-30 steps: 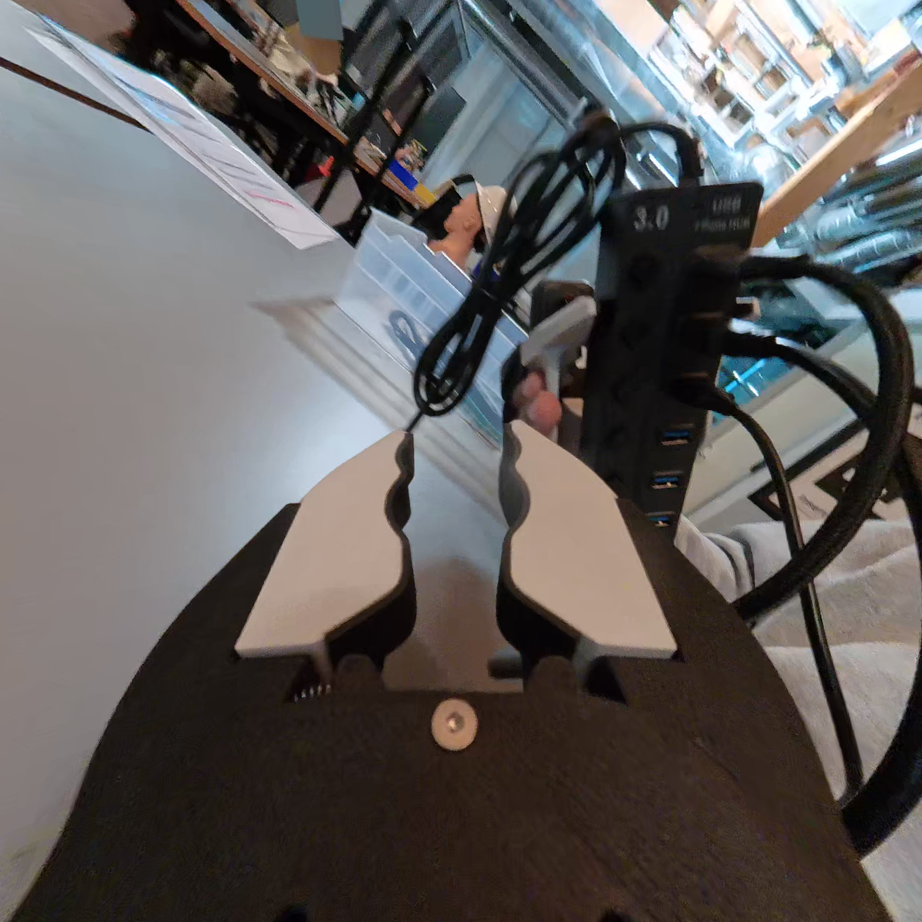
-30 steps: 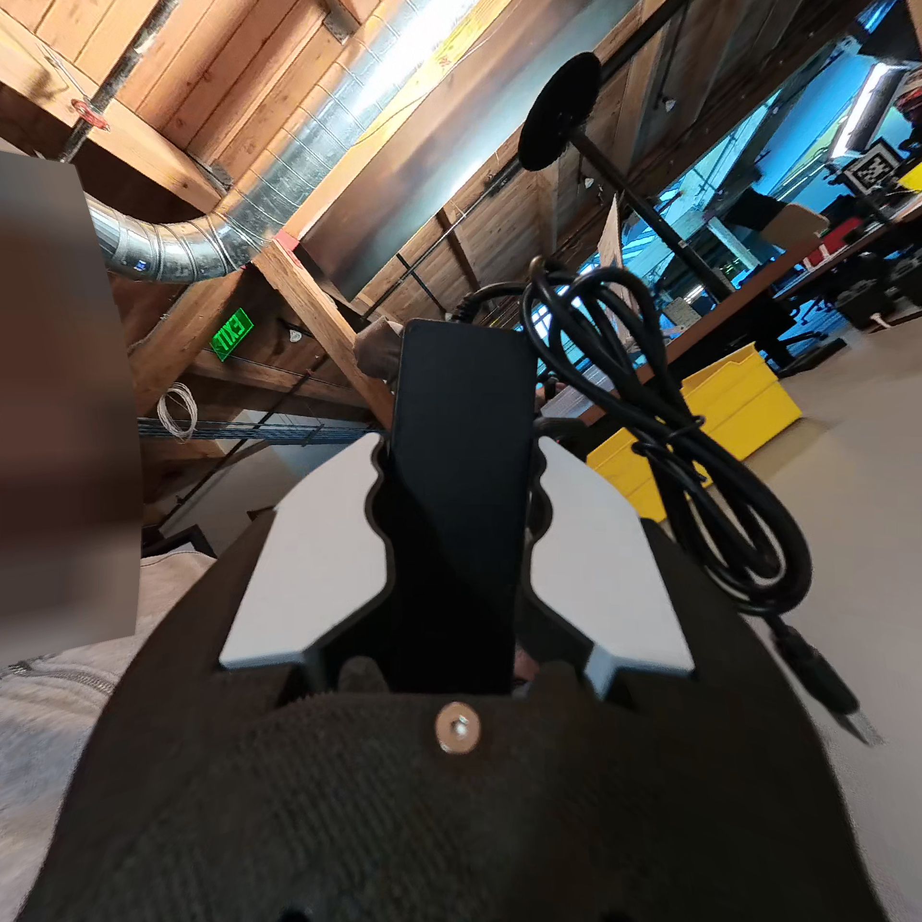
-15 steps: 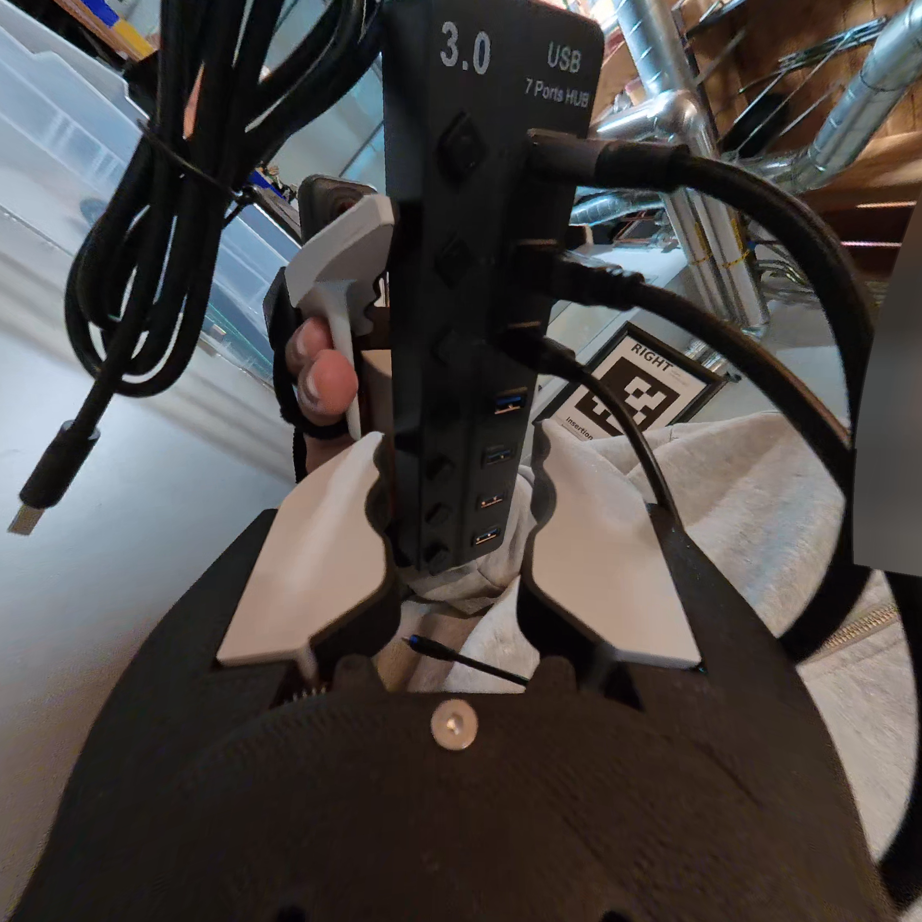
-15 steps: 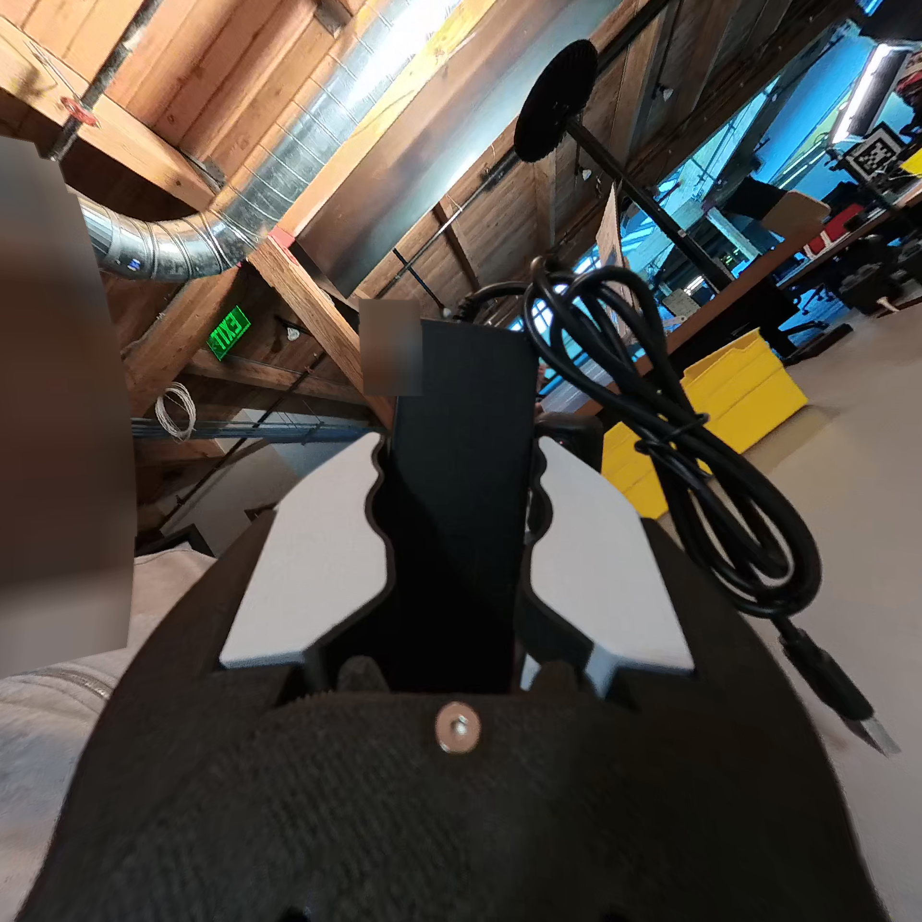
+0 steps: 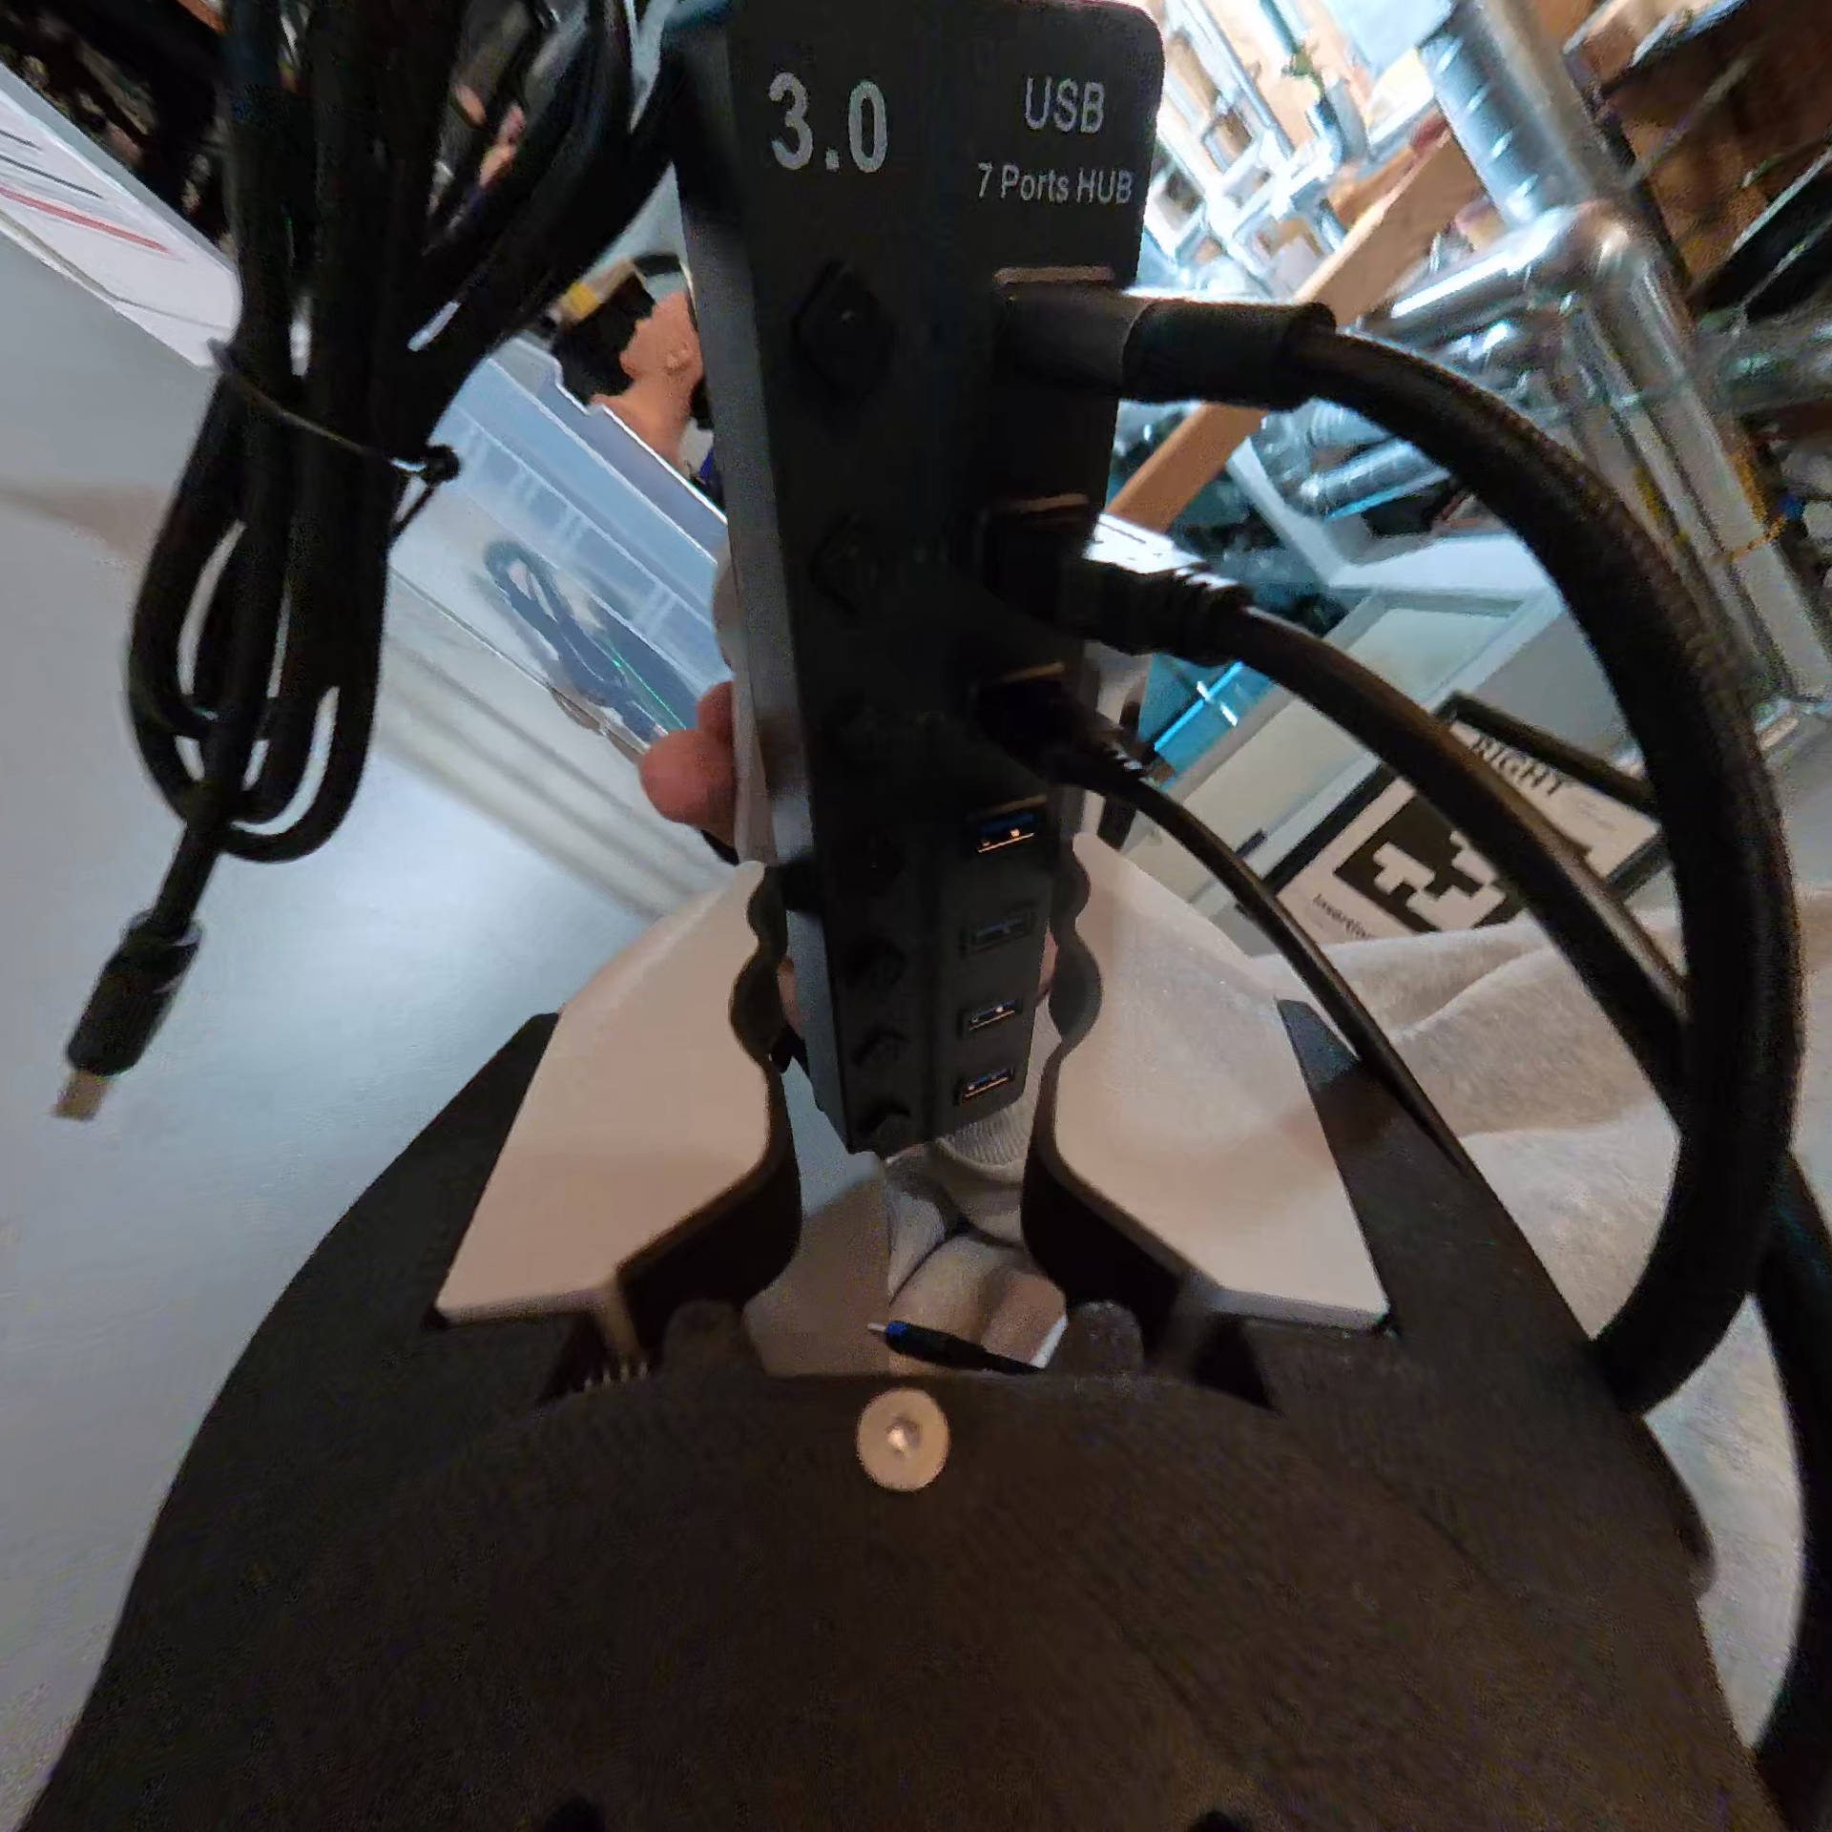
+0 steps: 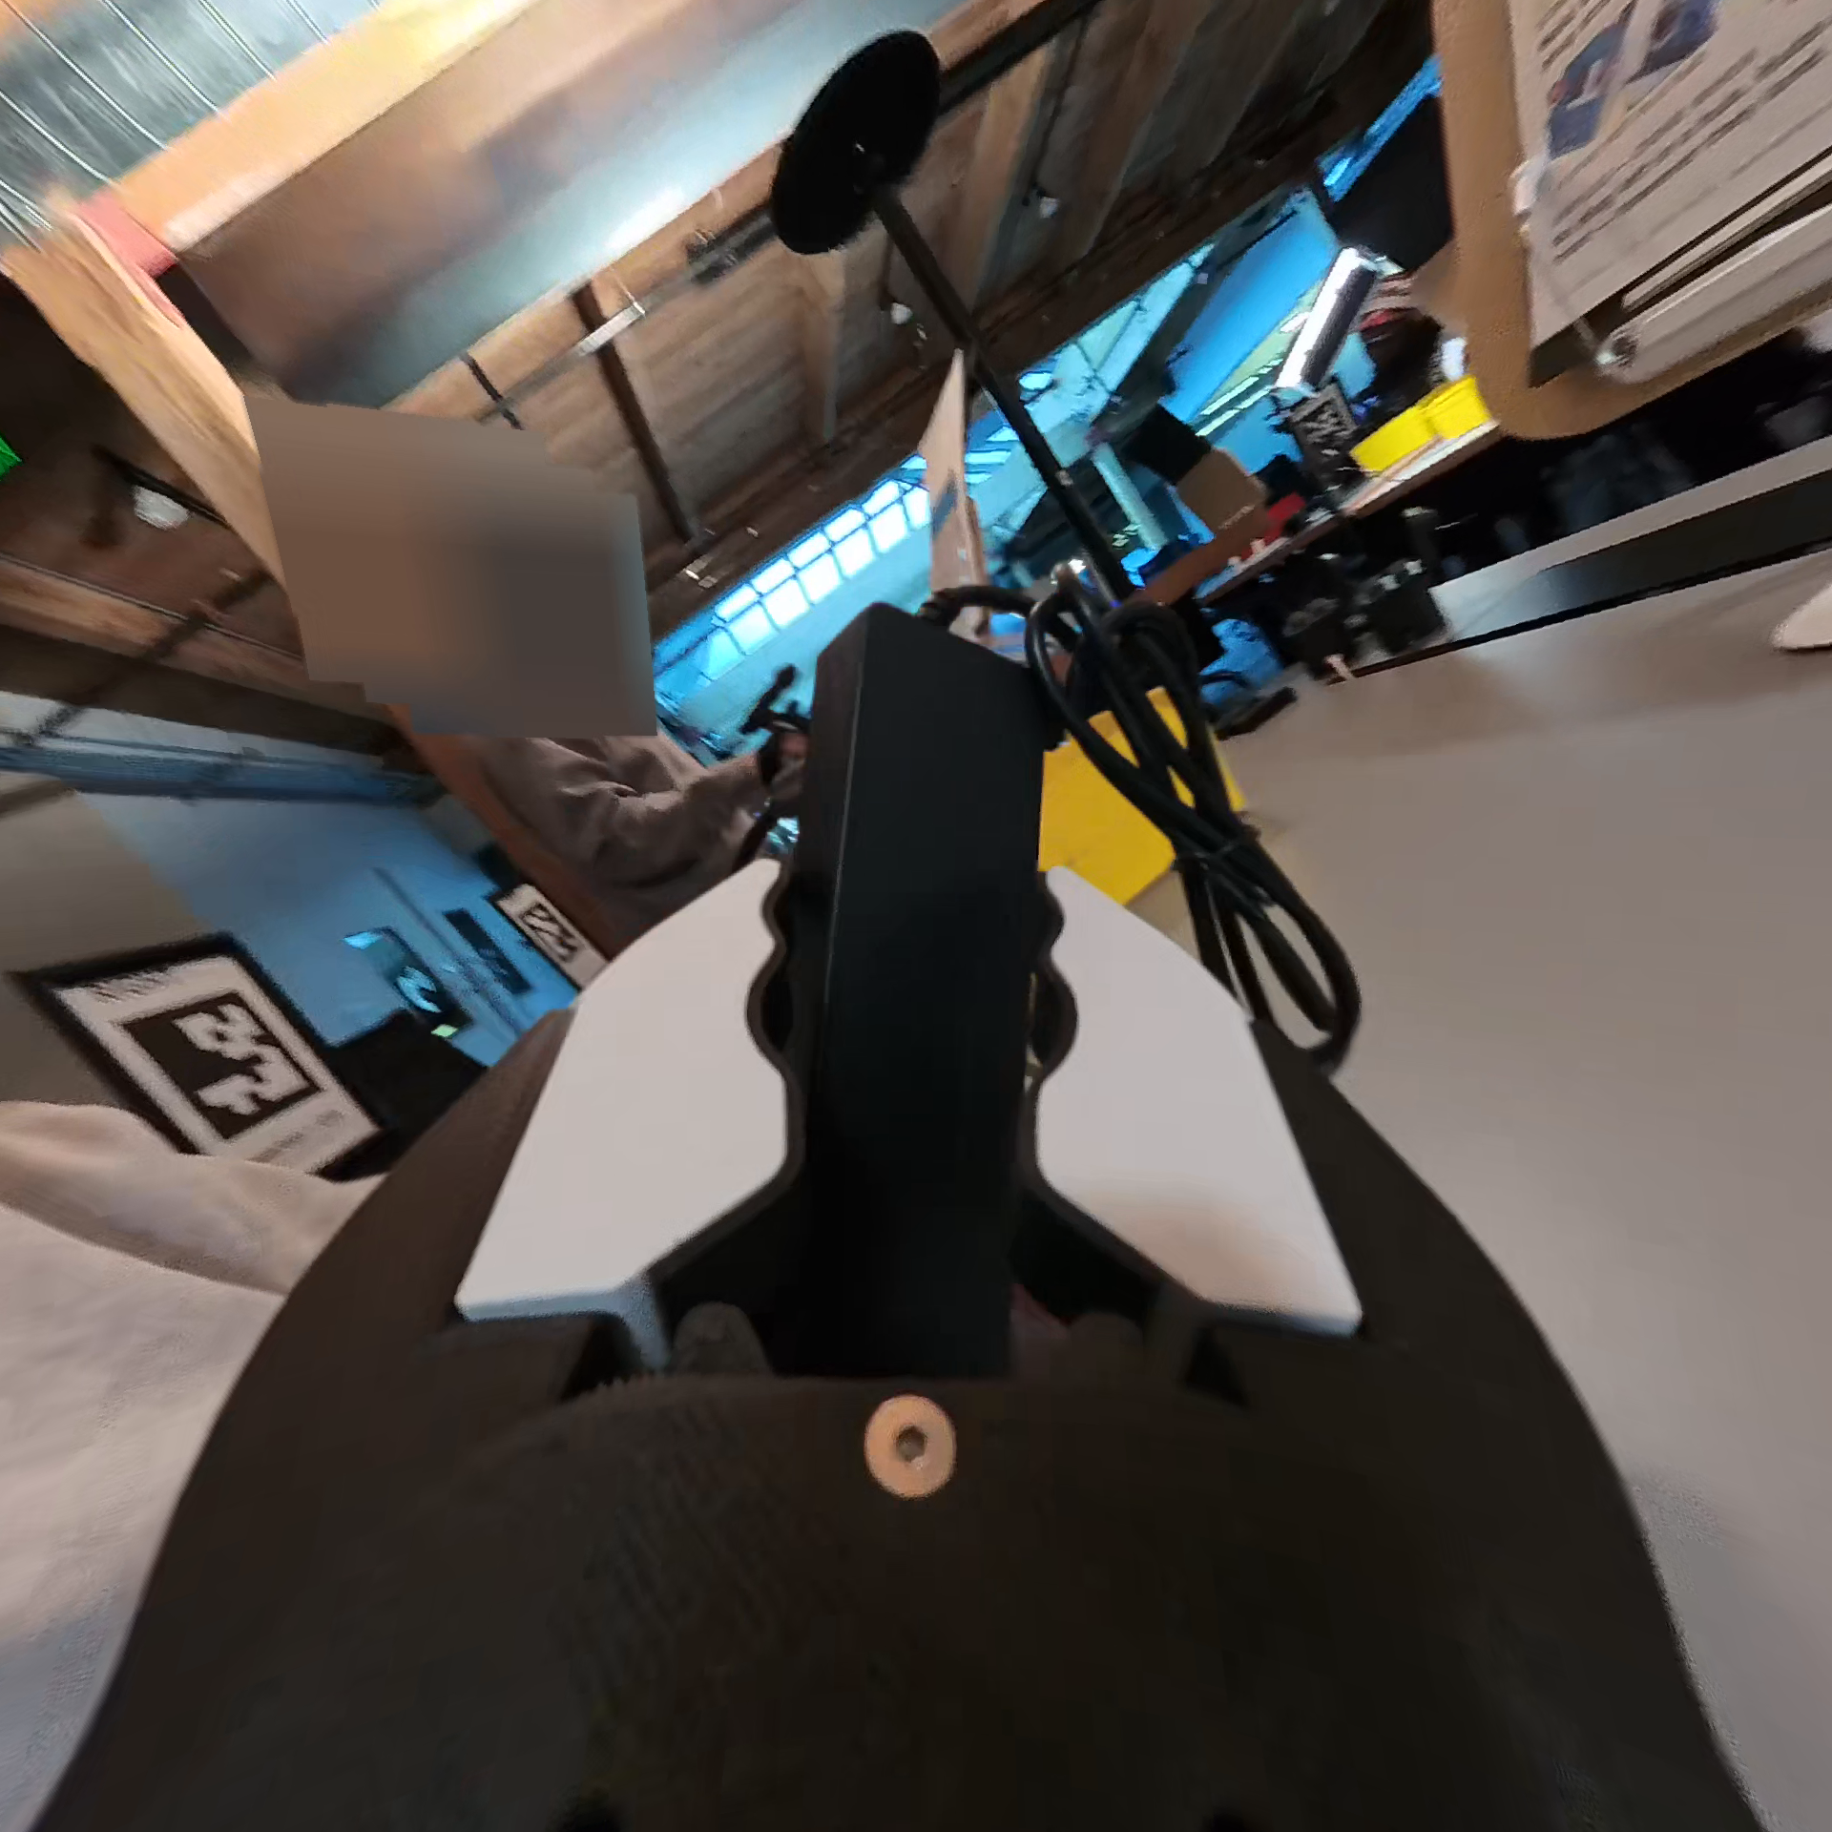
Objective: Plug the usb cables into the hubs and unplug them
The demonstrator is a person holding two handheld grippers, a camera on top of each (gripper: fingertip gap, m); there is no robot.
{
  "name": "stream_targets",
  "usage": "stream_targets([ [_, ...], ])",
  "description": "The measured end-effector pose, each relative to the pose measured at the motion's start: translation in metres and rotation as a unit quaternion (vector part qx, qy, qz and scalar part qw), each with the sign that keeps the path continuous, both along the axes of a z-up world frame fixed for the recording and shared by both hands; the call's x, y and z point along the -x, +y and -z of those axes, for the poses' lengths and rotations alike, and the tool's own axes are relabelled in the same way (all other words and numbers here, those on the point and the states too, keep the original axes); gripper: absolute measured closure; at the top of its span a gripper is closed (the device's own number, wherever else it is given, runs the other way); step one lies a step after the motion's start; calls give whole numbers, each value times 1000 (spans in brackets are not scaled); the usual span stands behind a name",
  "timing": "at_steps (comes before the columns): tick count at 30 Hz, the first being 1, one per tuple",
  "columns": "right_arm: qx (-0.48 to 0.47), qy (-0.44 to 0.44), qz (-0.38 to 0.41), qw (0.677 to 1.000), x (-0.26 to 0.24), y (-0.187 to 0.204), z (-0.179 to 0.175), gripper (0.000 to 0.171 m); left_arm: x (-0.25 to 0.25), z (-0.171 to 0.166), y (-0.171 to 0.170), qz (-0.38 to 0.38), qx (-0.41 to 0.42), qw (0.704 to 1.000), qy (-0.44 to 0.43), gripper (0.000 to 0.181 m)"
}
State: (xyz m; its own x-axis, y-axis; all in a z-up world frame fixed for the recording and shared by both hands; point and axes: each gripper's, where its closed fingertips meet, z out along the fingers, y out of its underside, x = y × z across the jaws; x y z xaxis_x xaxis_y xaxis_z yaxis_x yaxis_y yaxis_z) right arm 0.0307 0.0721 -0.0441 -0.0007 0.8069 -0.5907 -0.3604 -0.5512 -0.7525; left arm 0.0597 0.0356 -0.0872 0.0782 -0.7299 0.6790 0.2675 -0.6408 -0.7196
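Observation:
A black USB hub (image 5: 892, 595) stands upright with three black cables (image 5: 1140, 327) plugged into its upper ports. Several lower ports (image 5: 1006, 828) are empty. My left gripper (image 5: 917, 882) has its jaws against both sides of the hub's lower end. My right gripper (image 6: 912, 882) is shut on the same hub (image 6: 922, 892) from behind. One of the right gripper's fingers (image 5: 744, 714) shows beside the hub in the left wrist view. A tied bundle of black cable (image 5: 248, 595) hangs from the hub's top, its free plug (image 5: 89, 1081) dangling. The bundle also shows in the right wrist view (image 6: 1219, 862).
A clear plastic bin (image 5: 555, 555) with a cable in it stands on the white table (image 5: 248, 1041). A framed marker tag (image 5: 1418, 872) lies near a grey sleeve (image 5: 1487, 1041). A yellow bin (image 6: 1100, 833) and a black stand (image 6: 853, 139) are behind the hub.
My left gripper swung toward the hub, opened wider, and now has the hub's lower end between its jaws. My right gripper tilted down with the hub still in it.

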Motion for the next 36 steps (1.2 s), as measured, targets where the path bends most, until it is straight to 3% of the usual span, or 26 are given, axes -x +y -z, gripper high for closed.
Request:
stream_targets([
  [4, -47, -70, 56, 995, 2, 7, 10, 131, 17, 3, 17, -53, 19, 998, -3, 125],
  [12, -113, -169, 111, 973, 7, 10, 26, 135, 48, 33, 47, -170, -13, 973, 156, 126],
  [22, -226, -301, 158, 913, 14, 8, 46, 145, 33, 35, 37, -167, -114, 947, 251, 126],
  [30, -129, -216, 93, 963, 14, 3, 36, 146, 26, 21, 29, -131, -117, 969, 174, 122],
  [36, -25, -77, -1, 997, 6, -3, 15, 146, 23, 12, 24, -104, -127, 977, 134, 110],
])
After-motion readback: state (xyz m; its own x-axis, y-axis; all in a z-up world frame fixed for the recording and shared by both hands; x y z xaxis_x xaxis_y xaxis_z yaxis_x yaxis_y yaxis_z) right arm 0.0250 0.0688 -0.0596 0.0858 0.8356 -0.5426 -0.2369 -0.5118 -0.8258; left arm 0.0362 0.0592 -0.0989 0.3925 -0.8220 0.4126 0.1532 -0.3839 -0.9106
